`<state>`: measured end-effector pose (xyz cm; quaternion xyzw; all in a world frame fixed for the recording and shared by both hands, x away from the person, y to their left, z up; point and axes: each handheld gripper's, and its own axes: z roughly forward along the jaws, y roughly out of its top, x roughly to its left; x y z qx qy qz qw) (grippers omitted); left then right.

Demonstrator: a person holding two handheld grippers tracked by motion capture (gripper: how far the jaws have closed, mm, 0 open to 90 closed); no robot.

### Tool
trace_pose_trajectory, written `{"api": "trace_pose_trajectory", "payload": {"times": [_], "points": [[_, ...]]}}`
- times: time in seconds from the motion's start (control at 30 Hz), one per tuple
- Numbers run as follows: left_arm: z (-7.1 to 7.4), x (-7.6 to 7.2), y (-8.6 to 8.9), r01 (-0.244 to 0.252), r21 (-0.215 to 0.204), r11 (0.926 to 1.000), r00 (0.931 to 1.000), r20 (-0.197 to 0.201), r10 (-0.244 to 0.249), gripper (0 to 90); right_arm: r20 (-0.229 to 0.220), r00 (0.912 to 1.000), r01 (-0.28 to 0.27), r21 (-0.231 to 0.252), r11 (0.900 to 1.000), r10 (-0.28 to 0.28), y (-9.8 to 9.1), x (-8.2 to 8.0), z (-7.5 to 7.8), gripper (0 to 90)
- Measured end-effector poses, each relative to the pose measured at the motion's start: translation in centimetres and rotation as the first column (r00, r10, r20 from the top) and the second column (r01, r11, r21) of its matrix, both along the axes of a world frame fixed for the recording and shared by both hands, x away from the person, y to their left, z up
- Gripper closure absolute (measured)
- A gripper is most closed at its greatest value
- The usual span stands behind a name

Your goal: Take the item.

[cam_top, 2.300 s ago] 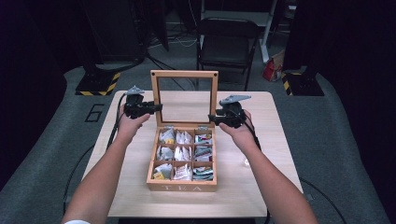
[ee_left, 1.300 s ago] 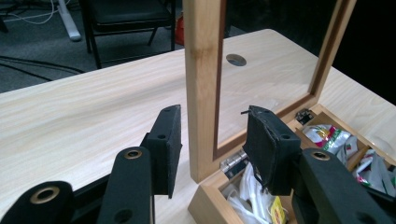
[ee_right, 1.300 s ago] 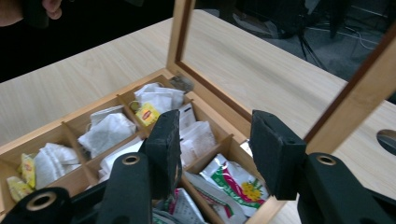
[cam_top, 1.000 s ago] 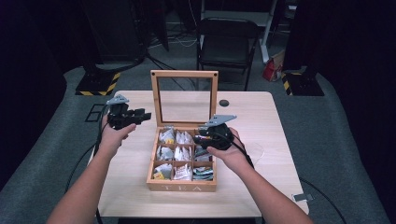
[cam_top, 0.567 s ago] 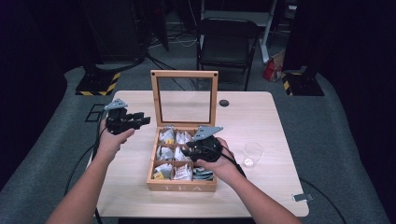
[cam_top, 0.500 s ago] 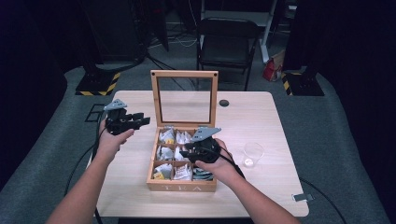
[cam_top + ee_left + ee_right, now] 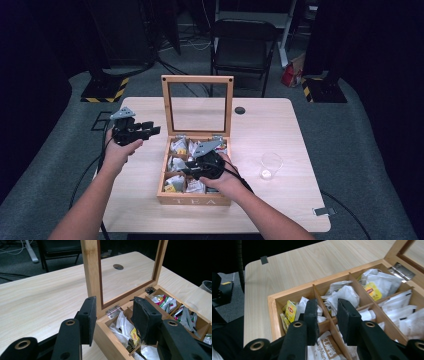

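While right gripper (image 7: 192, 167) hangs over tea box (image 7: 194, 201), centre of high view, step in hand reads as reaching for tea bag; jaws just closing, nothing between pads yet, straddling divider (image 7: 329, 321). Left gripper (image 7: 150, 129), left of frame, unclenched, empty, beside raised lid (image 7: 197, 79). Next move likely calls for dip into one compartment, pinch on single sachet (image 7: 344, 296). Right gripper view shows yellow labels; high view alone shows glass cup (image 7: 271, 166) on surface (image 7: 270, 120).
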<state>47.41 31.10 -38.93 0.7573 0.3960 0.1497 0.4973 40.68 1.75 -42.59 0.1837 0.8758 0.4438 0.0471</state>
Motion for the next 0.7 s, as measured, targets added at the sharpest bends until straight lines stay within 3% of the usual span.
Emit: {"api": "trace_pose_trajectory", "payload": {"times": [0.7], "points": [[-0.1,-0.1,-0.2,0.009,0.004,1.0000,1.0000,0.003,-0.009,53.9,-0.029,0.9990,-0.035,-0.022,0.9991,0.035,2.7,-0.1,-1.1,70.5]]}}
